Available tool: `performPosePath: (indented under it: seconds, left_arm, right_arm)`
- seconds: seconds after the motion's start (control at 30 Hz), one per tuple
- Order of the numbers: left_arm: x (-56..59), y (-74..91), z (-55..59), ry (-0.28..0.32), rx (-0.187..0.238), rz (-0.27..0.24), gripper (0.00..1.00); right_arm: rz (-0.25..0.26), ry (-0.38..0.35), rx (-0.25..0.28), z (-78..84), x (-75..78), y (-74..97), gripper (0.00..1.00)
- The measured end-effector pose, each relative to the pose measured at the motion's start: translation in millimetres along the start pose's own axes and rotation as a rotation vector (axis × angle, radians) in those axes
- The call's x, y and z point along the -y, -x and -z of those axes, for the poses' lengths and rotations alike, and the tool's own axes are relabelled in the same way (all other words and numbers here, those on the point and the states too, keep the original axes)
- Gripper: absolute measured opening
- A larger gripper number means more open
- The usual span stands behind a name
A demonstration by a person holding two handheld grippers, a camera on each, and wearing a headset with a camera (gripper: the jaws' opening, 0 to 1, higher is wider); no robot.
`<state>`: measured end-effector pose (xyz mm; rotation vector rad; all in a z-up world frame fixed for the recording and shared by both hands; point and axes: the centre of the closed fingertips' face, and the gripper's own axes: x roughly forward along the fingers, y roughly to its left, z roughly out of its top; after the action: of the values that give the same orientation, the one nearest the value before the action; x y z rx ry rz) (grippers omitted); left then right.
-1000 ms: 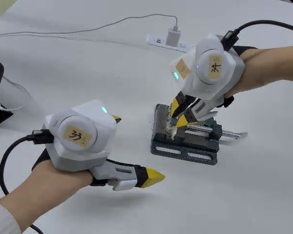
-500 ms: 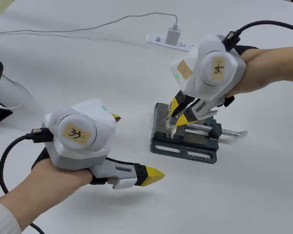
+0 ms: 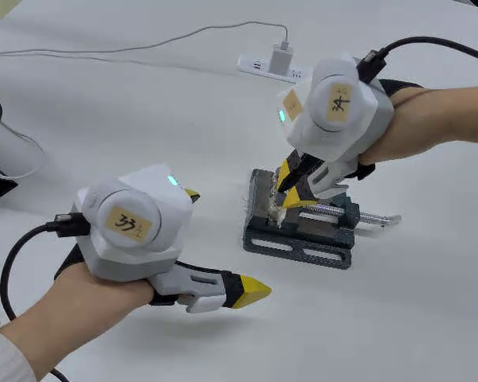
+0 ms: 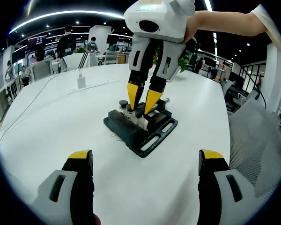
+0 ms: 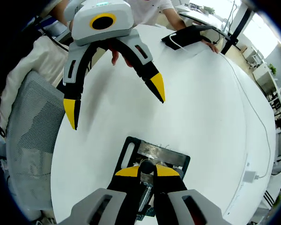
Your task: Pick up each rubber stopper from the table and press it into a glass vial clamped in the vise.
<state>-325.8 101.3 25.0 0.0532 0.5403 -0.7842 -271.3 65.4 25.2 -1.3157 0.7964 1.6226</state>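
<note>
Two hand-held grippers are over a white tabletop (image 3: pixel 127 127). The right hand-held gripper (image 5: pixel 147 171) points down at a dark vise (image 3: pixel 303 237) that sits on the tabletop. Its yellow tips are nearly shut, and they pinch a small dark rubber stopper (image 5: pixel 147 165) between them. The stopper is right over the top of the vise, at the row of glass vials (image 4: pixel 131 113) clamped in it. I cannot tell if the stopper touches a vial. In the left gripper view, one vial at the end of the row has a dark top (image 4: pixel 123 102) on it.

The left hand-held gripper (image 3: pixel 223 243) is wide open and holds nothing. It hangs just above the tabletop, near the vise but apart from it, with its tips pointing toward the vise.

Far back on the tabletop lies a white power strip (image 3: pixel 259 67) with a white charger (image 3: pixel 284 57) plugged into it. A thin cable (image 3: pixel 143 46) runs from the charger off to the left.
</note>
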Motion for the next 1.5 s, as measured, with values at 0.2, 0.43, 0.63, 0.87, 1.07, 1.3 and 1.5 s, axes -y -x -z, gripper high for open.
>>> performPosePath:
  seconds: [0.2, 0.43, 0.63, 0.87, 1.07, 1.3, 1.5]
  left_arm:
    - [-0.4, 1.9, 1.0, 0.001, -0.001, -0.001, 0.92]
    - [0.1, 3.5, 2.6, 0.003, -0.003, -0.003, 0.92]
    - [0.1, 3.2, 2.0, 0.002, -0.003, -0.003, 0.92]
    - [0.8, 2.3, 1.7, 0.003, -0.002, 0.0, 0.92]
    - [-0.3, 2.7, 0.7, 0.001, 0.001, -0.004, 0.92]
    - [-4.0, 4.5, -4.1, -0.007, 0.017, -0.005, 0.93]
    - [-9.7, 5.4, -5.5, -0.011, 0.017, -0.012, 0.94]
  right_arm:
    - [0.0, 0.086, 0.012, -0.4, -1.8, 1.2, 0.07]
    - [0.006, 0.101, 0.016, -4.6, -5.2, 3.5, 0.08]
    - [-0.001, 0.104, 0.014, -2.9, -5.2, 2.2, 0.11]
    - [0.024, 0.101, 0.025, -4.4, 1.9, 7.2, 0.15]
    - [0.009, 0.049, 0.052, -5.3, 0.0, 9.3, 0.08]
    - [-0.004, 0.0, 0.06, -4.2, -6.5, 12.4, 0.05]
    - [0.002, -0.028, 0.068, -3.6, -4.5, 11.3, 0.0]
